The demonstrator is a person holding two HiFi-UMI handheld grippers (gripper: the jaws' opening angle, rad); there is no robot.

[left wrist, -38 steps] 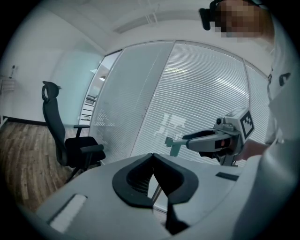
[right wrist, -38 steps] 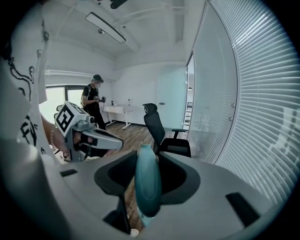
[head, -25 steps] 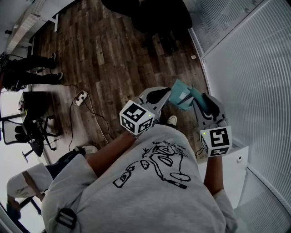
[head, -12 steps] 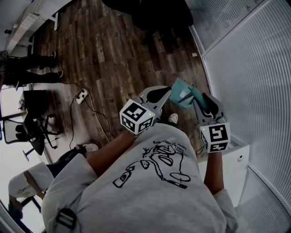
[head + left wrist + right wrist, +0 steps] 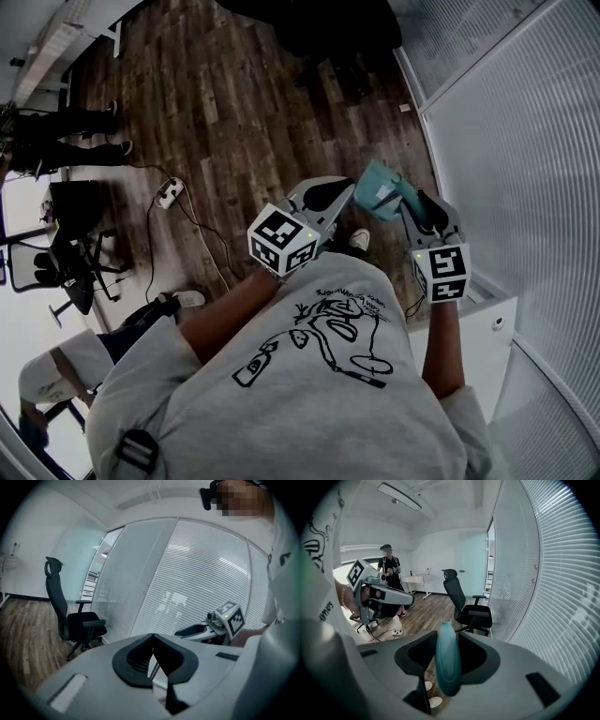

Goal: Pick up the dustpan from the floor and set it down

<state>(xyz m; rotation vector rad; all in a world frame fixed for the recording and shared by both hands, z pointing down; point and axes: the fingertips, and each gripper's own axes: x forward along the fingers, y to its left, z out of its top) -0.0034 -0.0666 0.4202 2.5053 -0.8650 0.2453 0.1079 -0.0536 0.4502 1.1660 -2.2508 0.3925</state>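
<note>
Well, nearest the person's chest, at eleven o'clock, the left gripper point(image 5: 330, 194) has its jaws pressed together on nothing. Just beside it at one o'clock, the right gripper point(image 5: 410, 204) is clamped on the teal dustpan point(image 5: 379, 191), held well above the wooden floor point(image 5: 234, 112). To set it down well, I'd lower it slowly, keep it level, and let go only once it rests flat, clear of the shoe point(image 5: 359, 240) below and the office chair point(image 5: 476, 613) beyond.
</note>
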